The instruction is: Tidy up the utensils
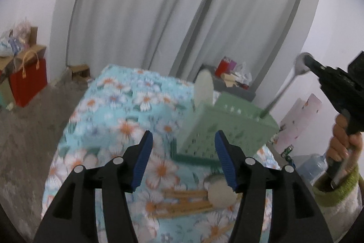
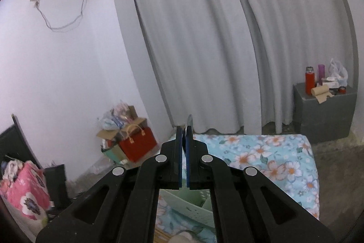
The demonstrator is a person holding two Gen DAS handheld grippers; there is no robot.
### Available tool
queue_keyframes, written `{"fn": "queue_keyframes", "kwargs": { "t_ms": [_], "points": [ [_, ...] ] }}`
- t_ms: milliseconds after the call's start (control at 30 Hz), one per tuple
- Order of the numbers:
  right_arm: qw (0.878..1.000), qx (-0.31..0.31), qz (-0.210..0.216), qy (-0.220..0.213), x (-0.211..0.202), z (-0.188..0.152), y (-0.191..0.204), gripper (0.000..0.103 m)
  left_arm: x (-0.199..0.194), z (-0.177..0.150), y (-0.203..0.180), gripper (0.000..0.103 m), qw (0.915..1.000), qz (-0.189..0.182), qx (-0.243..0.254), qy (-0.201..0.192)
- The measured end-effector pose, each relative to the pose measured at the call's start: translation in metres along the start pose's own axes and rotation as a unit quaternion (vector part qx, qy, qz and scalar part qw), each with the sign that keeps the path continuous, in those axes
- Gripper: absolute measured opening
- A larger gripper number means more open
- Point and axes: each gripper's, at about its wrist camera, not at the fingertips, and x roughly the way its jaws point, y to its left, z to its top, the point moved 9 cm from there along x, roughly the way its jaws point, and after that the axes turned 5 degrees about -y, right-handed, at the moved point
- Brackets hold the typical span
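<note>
A metal spoon (image 1: 287,83) is being pinched by its bowl in the right tongs (image 1: 307,60), with the handle hanging down into the green perforated utensil holder (image 1: 227,126). In the right wrist view the right tongs (image 2: 184,140) are pressed together on a thin metal edge, so that's the same spoon (image 2: 189,123) being clamped. A pale flat utensil (image 1: 204,88) is already standing upright in the holder's far side. The holder is sitting on the flower-print cloth (image 1: 127,106) covering the desk. Nearer the camera, wooden chopsticks (image 1: 182,202) and a round-headed spoon (image 1: 219,188) are lying flat on the cloth. The left tongs (image 1: 183,158) are spread apart above them, with nothing gripped. A hand (image 1: 343,142) in a green-cuffed sleeve is seen holding the right tool's grip. No readable writing or brand is being picked up anywhere, as it's all too blurry. Grey curtains (image 2: 204,38) are hanging behind.
</note>
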Motion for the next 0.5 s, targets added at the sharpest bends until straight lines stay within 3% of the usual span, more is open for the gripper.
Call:
{"fn": "queue_keyframes", "kwargs": {
  "t_ms": [100, 233, 333, 500],
  "points": [
    [0.999, -0.013, -0.018, 0.026, 0.011, -0.017, -0.004, 0.001, -0.001, -0.013, 0.001, 0.055, 0.9999, -0.002, -0.002, 0.010],
    [0.997, -0.038, -0.050, 0.054, 0.018, -0.037, -0.009, 0.009, 0.000, -0.025, -0.001, 0.055, 0.9997, -0.006, -0.006, 0.022],
    [0.996, -0.048, -0.063, 0.047, 0.010, -0.035, -0.007, 0.031, 0.003, -0.030, -0.001, 0.056, 0.9995, -0.008, -0.011, 0.029],
    [0.996, -0.047, -0.079, 0.017, -0.012, -0.025, -0.009, 0.039, 0.008, -0.034, -0.002, 0.056, 0.9991, -0.011, -0.015, 0.037]
  ]
}}
